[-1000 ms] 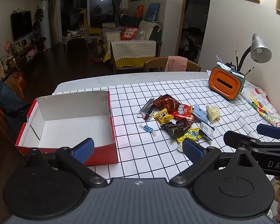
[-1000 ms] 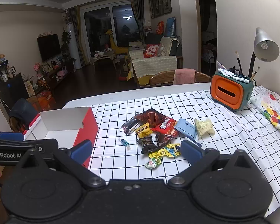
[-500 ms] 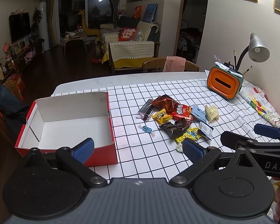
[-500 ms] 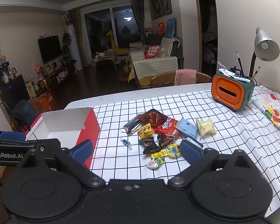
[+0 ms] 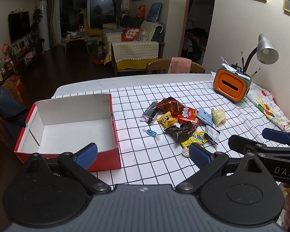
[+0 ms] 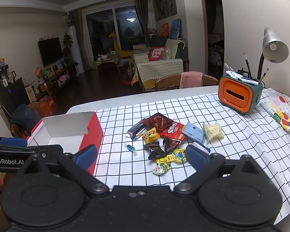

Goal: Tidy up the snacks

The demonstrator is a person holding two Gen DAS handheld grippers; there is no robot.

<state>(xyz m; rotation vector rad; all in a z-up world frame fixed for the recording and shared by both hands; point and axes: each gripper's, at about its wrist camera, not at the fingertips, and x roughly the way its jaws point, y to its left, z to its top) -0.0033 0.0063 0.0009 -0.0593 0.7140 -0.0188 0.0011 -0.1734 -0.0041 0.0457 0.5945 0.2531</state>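
Note:
A pile of snack packets [image 5: 180, 118] lies on the checked tablecloth, also in the right wrist view [image 6: 164, 133]. A small blue wrapped candy [image 5: 151, 133] lies apart, left of the pile, and shows in the right wrist view [image 6: 131, 148]. An open red box with a white inside [image 5: 71, 123] stands left of the snacks, empty; it shows in the right wrist view [image 6: 71, 131]. My left gripper [image 5: 143, 154] is open and empty, above the near table edge. My right gripper [image 6: 143, 155] is open and empty, just short of the pile.
An orange and green pen holder [image 5: 232, 86] and a grey desk lamp [image 5: 265, 51] stand at the back right by the wall. A colourful patterned wrap [image 5: 270, 108] lies along the right edge. A wooden chair with a pink cloth [image 5: 178, 67] stands behind the table.
Both views have drifted slightly; the snacks and the box have not moved. Both grippers stay open.

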